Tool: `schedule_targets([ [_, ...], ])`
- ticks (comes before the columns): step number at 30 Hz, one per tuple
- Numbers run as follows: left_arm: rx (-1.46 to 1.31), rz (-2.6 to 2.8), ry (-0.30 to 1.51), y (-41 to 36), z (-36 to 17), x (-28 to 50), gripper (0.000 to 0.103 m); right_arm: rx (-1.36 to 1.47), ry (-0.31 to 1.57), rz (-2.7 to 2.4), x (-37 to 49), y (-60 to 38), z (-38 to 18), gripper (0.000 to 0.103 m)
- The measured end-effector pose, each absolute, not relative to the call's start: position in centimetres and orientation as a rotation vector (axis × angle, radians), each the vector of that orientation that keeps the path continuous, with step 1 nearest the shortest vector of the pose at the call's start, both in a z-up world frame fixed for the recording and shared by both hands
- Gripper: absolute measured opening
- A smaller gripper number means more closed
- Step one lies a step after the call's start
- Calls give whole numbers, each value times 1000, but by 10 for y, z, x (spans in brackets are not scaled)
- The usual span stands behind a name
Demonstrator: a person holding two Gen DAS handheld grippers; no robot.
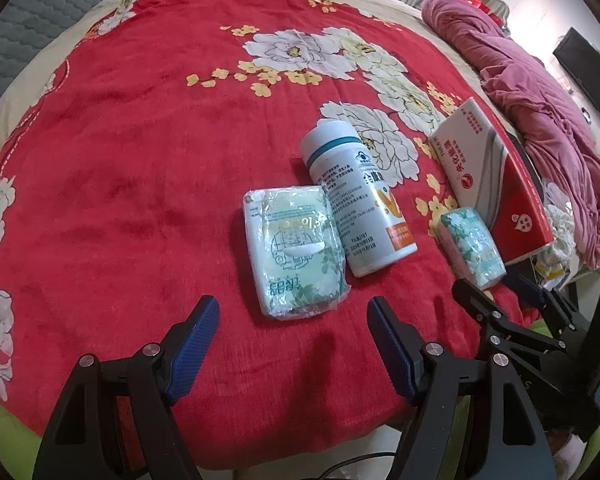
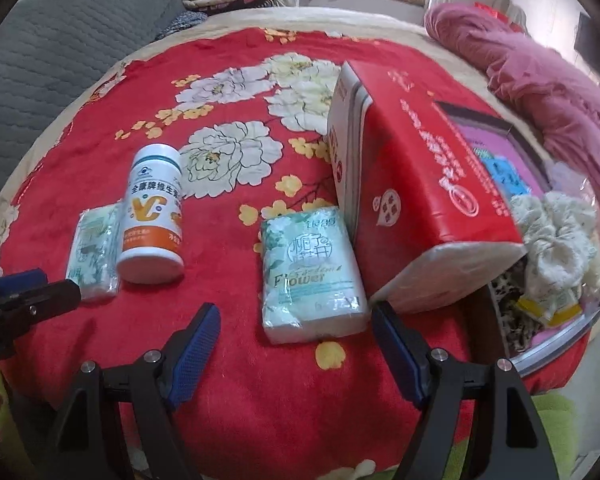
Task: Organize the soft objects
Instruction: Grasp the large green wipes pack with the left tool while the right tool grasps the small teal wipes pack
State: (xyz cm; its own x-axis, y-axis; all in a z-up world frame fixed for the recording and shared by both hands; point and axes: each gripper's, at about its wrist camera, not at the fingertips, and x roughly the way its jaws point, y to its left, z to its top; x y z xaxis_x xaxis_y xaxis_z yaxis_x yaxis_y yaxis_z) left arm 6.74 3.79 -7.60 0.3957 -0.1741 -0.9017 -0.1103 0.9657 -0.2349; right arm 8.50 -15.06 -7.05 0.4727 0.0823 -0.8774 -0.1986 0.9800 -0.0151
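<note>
Two tissue packs lie flat on the red flowered blanket [image 1: 140, 160]. The left pack [image 1: 295, 248] lies near the front edge, its right side touching a white vitamin bottle [image 1: 356, 200] that lies on its side, cap pointing far. The right pack [image 2: 310, 274] lies well apart from the bottle, its right edge just beside a red and white box [image 2: 416, 184] that stands tilted against an open container [image 2: 556, 336] at the blanket's right edge. That container holds a cream scrunchie [image 2: 556, 236] and some small packets.

The left gripper [image 1: 294, 320] hangs just near of the left pack, jaws open, the blue pads to either side of the pack's near end without touching it. The right gripper [image 2: 296, 322] hangs the same way over the near end of the right pack, jaws open and gripping nothing.

Far right, a pink quilt [image 1: 540, 92] lies bunched along the bed. Far left stands a grey quilted headboard [image 2: 60, 52].
</note>
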Motion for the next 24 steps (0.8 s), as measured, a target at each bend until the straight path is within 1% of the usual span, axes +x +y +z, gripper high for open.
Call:
schedule_targets([
  [2,-286,-41,1172,38,-78,72,77,-120,1077,172,88,-148,-74,82],
  [12,-299,-13,1204,38,-95,88,77,-79,1069,170,86,-141,-75,82],
  [17,-307,-20,1214,38,-99,91,77,-136,1019,174,87,-126,-70,82],
  [21,-314,-20,1220,39,-102,93,77,-148,1043,144,101,-125,-79,82],
  [22,-315,-18,1219,39,-102,94,77,-142,1051,149,103,-125,-81,80],
  [24,-315,-10,1222,39,-104,95,77,-157,1049,143,106,-123,-85,68],
])
